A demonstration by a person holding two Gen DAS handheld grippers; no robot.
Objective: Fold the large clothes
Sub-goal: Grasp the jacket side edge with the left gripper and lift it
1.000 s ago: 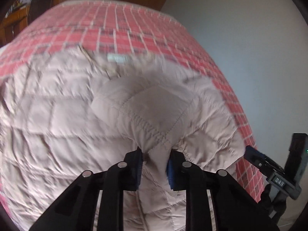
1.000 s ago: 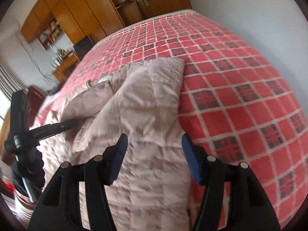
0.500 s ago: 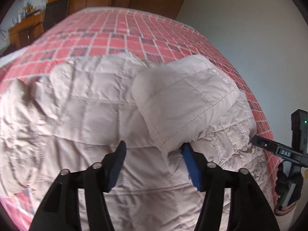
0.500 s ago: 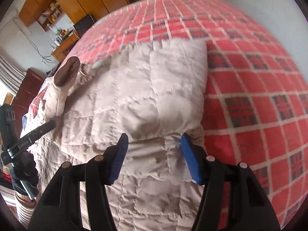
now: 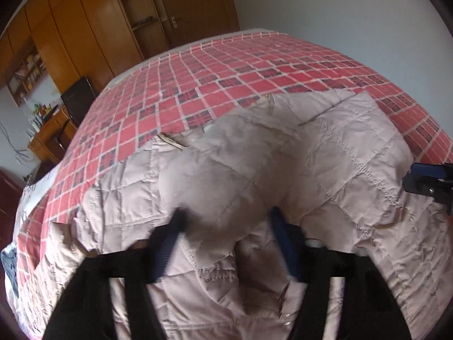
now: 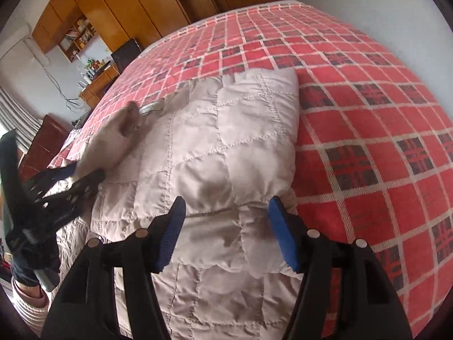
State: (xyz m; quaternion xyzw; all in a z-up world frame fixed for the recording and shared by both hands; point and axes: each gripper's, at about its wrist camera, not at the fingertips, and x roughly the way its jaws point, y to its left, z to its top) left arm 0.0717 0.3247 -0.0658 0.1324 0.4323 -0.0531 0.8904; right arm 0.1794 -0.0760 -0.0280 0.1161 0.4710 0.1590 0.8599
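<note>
Beige quilted fabric covers the near half of the bed [image 6: 368, 90]: a padded jacket [image 6: 226, 141] lies spread on the red checked bedspread, its sleeves folded in over the body. The right hand-held gripper [image 6: 223, 229] hangs just above the folded right sleeve [image 6: 254, 119], its blue pads spread wide with nothing between them. The left hand-held gripper [image 5: 226, 240] is low over the other sleeve [image 5: 215, 181], also released; a puffy hump of that sleeve bulges up between the parted fingers, though neither pad presses it, and the picture is blurred there. From the right wrist view the left tool shows at the left edge, beside the jacket, with the sleeve's cuff end raised near it. A wooden wardrobe [image 6: 136, 8] stands past the foot of the bed, and a desk [image 6: 96, 85] to its left
</note>
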